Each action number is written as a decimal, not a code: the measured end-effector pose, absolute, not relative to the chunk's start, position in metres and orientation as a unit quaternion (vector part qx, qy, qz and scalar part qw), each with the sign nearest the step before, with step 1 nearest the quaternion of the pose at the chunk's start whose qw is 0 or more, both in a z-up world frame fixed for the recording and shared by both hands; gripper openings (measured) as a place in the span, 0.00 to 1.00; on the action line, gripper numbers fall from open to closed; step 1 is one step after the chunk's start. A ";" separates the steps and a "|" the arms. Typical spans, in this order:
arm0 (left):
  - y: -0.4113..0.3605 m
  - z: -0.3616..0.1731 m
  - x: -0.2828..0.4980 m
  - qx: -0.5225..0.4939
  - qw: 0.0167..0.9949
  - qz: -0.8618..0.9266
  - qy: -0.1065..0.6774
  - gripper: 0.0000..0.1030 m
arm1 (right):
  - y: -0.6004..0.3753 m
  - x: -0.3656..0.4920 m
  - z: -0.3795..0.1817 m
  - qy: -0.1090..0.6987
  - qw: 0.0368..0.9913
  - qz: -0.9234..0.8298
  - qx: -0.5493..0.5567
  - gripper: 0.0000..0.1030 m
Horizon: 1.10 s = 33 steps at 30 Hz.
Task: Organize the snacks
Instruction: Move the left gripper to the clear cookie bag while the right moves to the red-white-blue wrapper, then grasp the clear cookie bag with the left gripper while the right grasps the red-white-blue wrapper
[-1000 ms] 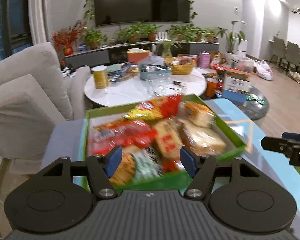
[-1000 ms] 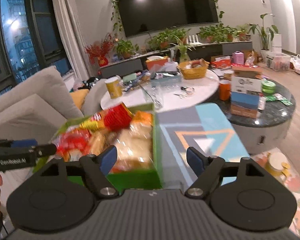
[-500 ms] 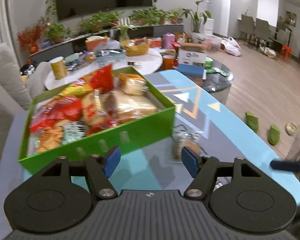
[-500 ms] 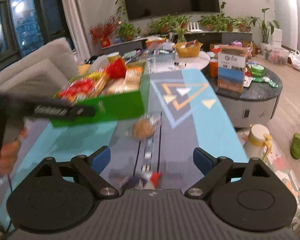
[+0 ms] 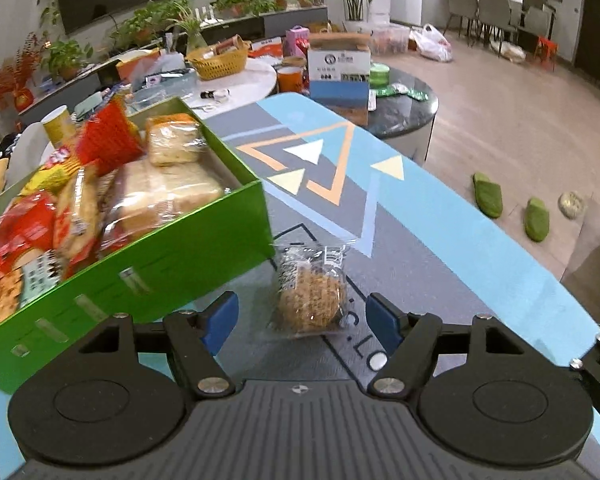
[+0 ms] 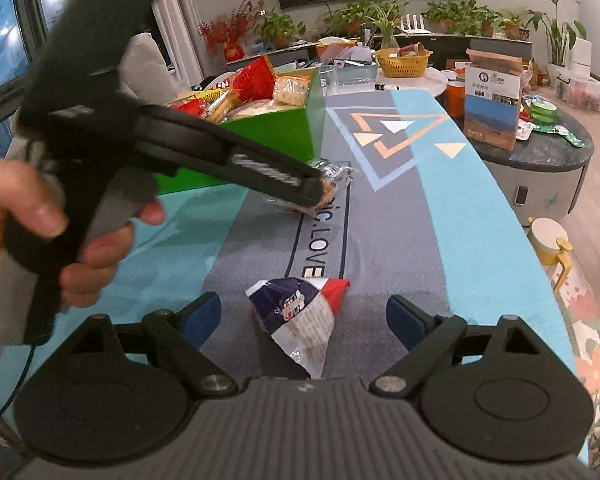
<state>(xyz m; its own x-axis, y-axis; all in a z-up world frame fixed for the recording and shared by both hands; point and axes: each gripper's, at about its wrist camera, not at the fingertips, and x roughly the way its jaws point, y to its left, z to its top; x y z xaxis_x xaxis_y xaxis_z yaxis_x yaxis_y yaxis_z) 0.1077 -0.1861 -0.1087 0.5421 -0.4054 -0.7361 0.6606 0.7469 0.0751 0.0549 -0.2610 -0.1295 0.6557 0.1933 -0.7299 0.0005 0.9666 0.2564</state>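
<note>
A green box (image 5: 148,264) full of packaged snacks sits at the left of the patterned table mat. Just past its near corner lies a round brown snack in clear wrap (image 5: 312,292). My left gripper (image 5: 302,316) straddles the snack with its jaws opening, and the blue pads do not touch it. In the right wrist view a hand holds that left gripper (image 6: 308,190) down over the brown snack (image 6: 332,190) beside the box (image 6: 268,136). A blue, white and red packet (image 6: 300,316) lies between the open fingers of my right gripper (image 6: 303,318), untouched.
Behind the mat are a white round table with a yellow basket (image 5: 218,62) and a dark round table carrying a cardboard box (image 6: 494,100). A yellow-lidded jug (image 6: 550,240) stands on the floor at the right. Green slippers (image 5: 488,200) lie on the floor.
The left gripper came off the box, swung right and down to the brown snack, and its jaws widened. The right gripper sank toward the mat until the blue and white packet lay between its fingers.
</note>
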 end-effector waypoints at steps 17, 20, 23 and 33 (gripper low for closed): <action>-0.141 -0.099 0.100 0.098 0.871 -0.292 0.383 0.36 | -0.244 0.049 -0.134 0.411 0.909 0.041 0.048 0.59; -0.129 -0.088 0.092 0.091 0.881 -0.288 0.363 0.36 | -0.246 0.048 -0.131 0.411 0.909 0.044 0.061 0.57; -0.117 -0.080 0.085 0.080 0.889 -0.282 0.351 0.36 | -0.247 0.048 -0.130 0.413 0.907 0.038 0.070 0.55; -0.074 -0.061 0.074 0.039 0.911 -0.259 0.320 0.36 | -0.241 0.055 -0.112 0.395 0.914 0.040 0.083 0.54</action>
